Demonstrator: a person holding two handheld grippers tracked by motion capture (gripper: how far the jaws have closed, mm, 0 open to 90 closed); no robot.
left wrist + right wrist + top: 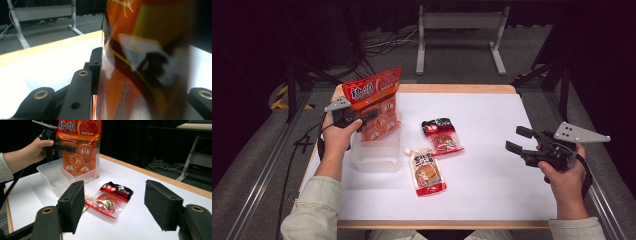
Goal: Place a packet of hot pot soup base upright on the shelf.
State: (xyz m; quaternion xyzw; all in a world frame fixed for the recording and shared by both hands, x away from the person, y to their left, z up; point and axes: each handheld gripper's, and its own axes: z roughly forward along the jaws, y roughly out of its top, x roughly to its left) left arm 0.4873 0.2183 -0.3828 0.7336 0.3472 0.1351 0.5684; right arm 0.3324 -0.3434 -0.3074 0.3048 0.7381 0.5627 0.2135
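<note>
Fingers of the right gripper (113,207) stand apart, empty, aimed at two small packets (436,155) lying loose on the surface (492,130). Farther off, left gripper (362,119) fingers clamp the orange bag (377,102) upright, its base inside the clear tub (377,157), apparently for loading.

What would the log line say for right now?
left gripper: shut on orange bag, upright over clear tub | right gripper: open, empty | table: red-black packet, sauce pouch
</note>
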